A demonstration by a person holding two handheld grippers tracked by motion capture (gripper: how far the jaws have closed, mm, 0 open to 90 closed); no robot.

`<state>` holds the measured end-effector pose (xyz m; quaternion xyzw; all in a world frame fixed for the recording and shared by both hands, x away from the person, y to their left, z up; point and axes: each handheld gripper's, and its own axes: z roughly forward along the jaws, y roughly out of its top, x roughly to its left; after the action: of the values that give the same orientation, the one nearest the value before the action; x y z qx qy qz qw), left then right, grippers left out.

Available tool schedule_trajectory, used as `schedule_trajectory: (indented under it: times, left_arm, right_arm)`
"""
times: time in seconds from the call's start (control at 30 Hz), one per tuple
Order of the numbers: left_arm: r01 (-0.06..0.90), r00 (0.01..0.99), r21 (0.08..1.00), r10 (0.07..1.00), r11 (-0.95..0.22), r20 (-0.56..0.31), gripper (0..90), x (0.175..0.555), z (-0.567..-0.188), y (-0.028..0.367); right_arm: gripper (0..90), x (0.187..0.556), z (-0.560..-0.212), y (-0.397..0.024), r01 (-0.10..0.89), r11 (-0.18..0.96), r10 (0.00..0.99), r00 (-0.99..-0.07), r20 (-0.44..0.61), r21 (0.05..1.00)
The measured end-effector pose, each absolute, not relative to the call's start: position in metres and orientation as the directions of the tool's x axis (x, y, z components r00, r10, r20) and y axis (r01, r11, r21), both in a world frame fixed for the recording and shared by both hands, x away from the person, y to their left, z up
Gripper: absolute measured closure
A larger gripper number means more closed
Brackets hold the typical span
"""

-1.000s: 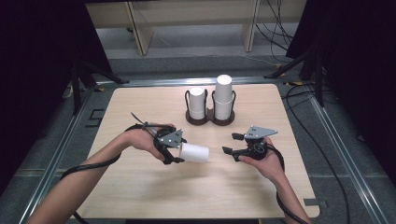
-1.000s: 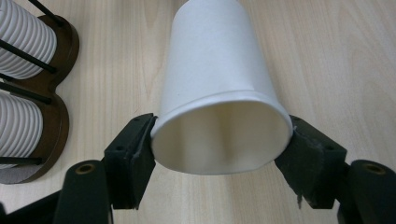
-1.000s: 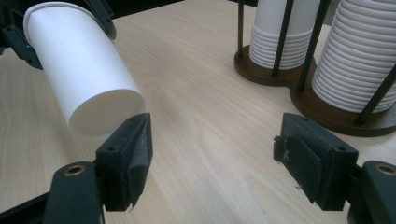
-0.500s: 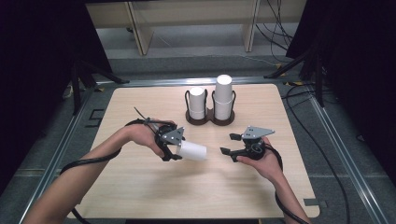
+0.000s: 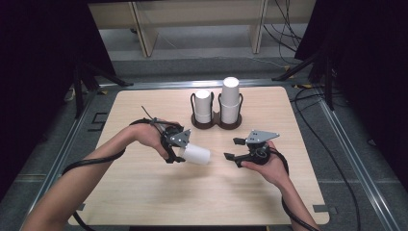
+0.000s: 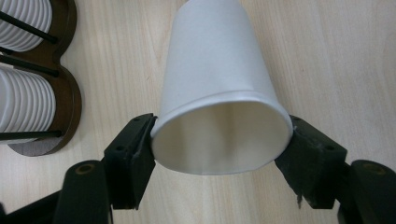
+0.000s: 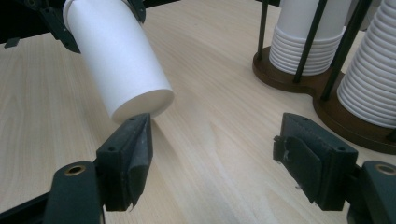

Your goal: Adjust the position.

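Pinched on the rim of a white paper cup, the left gripper's black pads press the mouth in from both sides, so that the opening looks a little squashed in the left gripper view. That cup is held off the table, lying nearly level, with its closed bottom pointing toward the right gripper and its open mouth back toward the person's left hand.

Taking the wooden cup holder as the landmark: the held cup hangs in front of it, on the person's side, and a little to its left. The right gripper sits in front of the holder too, a little to its right, with its jaws standing apart and nothing between them. In the right gripper view one of its pads is just beside the cup's bottom edge; I cannot tell whether they touch.

Compared with a second ago, little has changed. Both hands sit almost where they were, the cup is still clamped at the same tilt, and the right jaws keep about the same gap.

Farther back, the holder carries two stacks of white cups between thin black rods: a shorter stack on its left side and a taller stack on its right. Holder and stacks rest on the pale wooden table, well short of its far edge.
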<state>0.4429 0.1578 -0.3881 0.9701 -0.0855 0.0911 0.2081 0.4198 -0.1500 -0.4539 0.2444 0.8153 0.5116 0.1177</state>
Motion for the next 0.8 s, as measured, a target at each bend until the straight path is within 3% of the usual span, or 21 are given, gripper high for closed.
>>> schedule_trajectory:
  times: [0.8]
  left_arm:
    - [-0.194,0.971,0.279,-0.145,-0.941,0.188,30.8,0.448,-0.381,0.148]
  right_arm:
    - [27.5,0.423,-0.445,-0.12,0.235,0.446,0.435,-0.9,0.02,0.864]
